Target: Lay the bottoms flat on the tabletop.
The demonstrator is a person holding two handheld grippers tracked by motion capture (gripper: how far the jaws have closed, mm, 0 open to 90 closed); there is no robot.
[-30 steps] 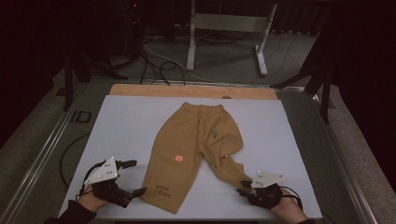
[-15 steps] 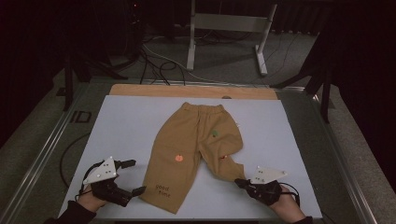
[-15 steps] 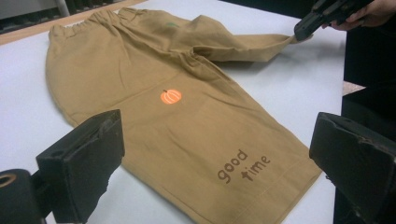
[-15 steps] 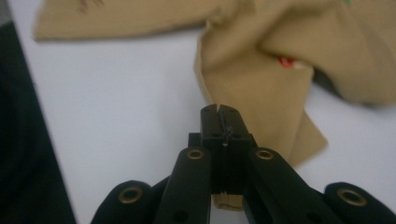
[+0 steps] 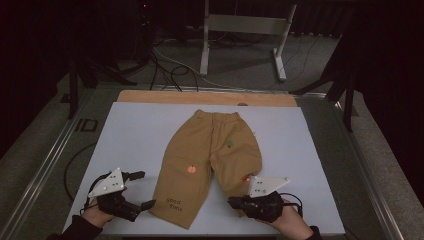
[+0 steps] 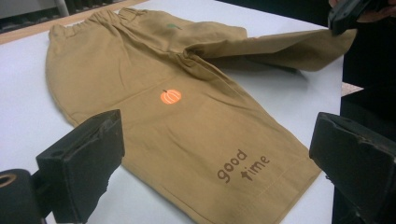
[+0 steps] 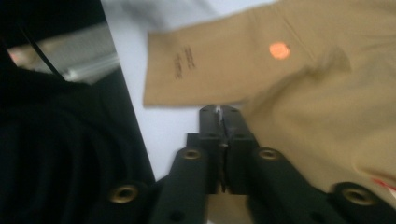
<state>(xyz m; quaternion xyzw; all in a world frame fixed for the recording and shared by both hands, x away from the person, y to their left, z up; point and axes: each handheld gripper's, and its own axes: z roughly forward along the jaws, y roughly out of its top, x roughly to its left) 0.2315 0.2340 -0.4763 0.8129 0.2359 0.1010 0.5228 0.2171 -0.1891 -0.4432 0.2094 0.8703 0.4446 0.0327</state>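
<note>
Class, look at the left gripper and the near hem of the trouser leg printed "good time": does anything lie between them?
Nothing visible does. The left gripper stands open beside the trouser leg, with bare white table between.

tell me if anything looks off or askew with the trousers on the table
One thing: the leg by the right gripper is lifted off the white board, its hem pinched in the shut jaws, while the rest of the tan trousers lies flat. The left gripper sits open beside the other hem.

A recording lab: dark curtained surroundings, loose floor cables, metal stand, white-topped table.
</note>
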